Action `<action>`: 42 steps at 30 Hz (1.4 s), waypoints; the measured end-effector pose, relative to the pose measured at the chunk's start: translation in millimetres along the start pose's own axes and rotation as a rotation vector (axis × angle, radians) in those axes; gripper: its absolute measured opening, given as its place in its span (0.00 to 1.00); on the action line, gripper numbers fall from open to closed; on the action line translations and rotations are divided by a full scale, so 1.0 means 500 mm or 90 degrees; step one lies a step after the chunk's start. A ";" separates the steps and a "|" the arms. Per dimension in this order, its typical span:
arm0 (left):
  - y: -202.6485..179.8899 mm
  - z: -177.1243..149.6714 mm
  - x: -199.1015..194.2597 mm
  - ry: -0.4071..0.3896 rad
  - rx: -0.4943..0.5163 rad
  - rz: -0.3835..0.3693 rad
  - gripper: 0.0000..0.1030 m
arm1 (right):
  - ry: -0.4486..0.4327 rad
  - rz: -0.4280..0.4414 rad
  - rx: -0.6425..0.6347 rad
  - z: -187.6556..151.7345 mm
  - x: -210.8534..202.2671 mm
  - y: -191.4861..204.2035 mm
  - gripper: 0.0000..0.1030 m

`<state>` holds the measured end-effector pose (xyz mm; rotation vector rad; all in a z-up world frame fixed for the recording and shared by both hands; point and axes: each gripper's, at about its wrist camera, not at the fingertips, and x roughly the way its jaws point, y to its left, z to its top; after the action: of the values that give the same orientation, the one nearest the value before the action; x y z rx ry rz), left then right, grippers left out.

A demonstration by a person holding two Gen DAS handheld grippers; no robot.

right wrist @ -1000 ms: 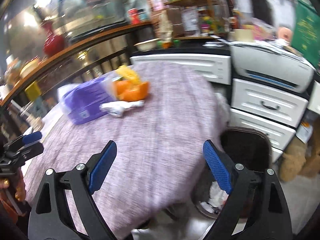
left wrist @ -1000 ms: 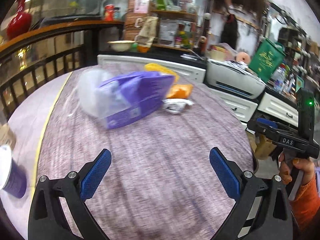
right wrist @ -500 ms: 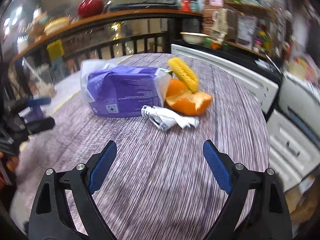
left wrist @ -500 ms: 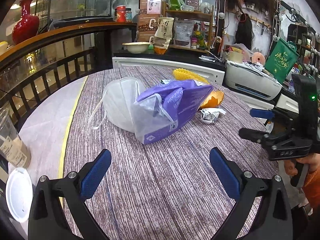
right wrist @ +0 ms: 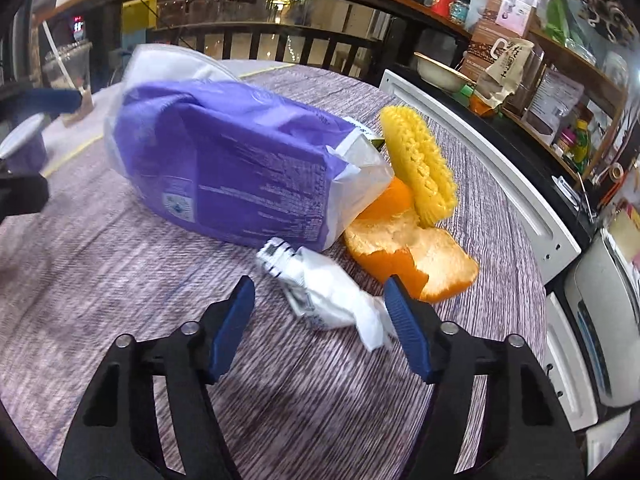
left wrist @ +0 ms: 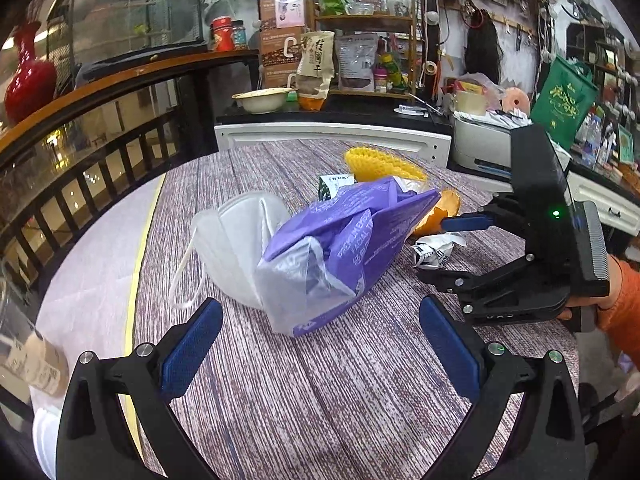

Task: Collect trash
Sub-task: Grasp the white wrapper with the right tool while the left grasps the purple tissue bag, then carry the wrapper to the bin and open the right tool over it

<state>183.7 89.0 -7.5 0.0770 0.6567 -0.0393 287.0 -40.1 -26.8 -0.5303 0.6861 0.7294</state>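
A trash pile lies on the purple striped tablecloth point(left wrist: 320, 380): a purple tissue pack point(right wrist: 240, 168), a white face mask point(left wrist: 236, 240) behind it, orange peel point(right wrist: 412, 256), a yellow foam net point(right wrist: 420, 168) and a crumpled white wrapper point(right wrist: 320, 296). My right gripper point(right wrist: 320, 300) straddles the wrapper. Its jaws are closing, and the left pad is still apart from the paper. In the left wrist view the right gripper point(left wrist: 434, 251) reaches in from the right, around that wrapper point(left wrist: 436, 246). My left gripper point(left wrist: 320, 312) stands open and empty just short of the purple pack point(left wrist: 344, 248).
A clear plastic cup with a straw point(right wrist: 68, 68) and a lidded purple cup point(right wrist: 24, 144) stand at the table's left side. White drawers point(left wrist: 332, 136) and a printer point(left wrist: 480, 140) line the far edge. A dark railing point(left wrist: 100, 168) runs behind on the left.
The right gripper swung from the table's edge by the bin to the trash pile, rolled, and narrowed its jaws around the wrapper. The left gripper drew closer to the purple pack.
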 end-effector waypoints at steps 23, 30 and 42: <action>-0.070 0.089 0.113 0.050 0.146 0.039 0.92 | -0.049 0.030 0.127 -0.080 -0.124 -0.053 0.34; -0.071 0.076 0.122 0.068 0.141 0.044 0.51 | -0.066 0.038 0.170 -0.112 -0.156 -0.068 0.34; -0.029 0.010 0.007 0.023 0.009 -0.042 0.23 | -0.092 0.045 0.227 -0.153 -0.186 -0.091 0.34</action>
<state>188.5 74.0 -6.6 0.0699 0.6943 -0.1060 241.1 -157.6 -1.5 -0.1256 0.6833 0.6850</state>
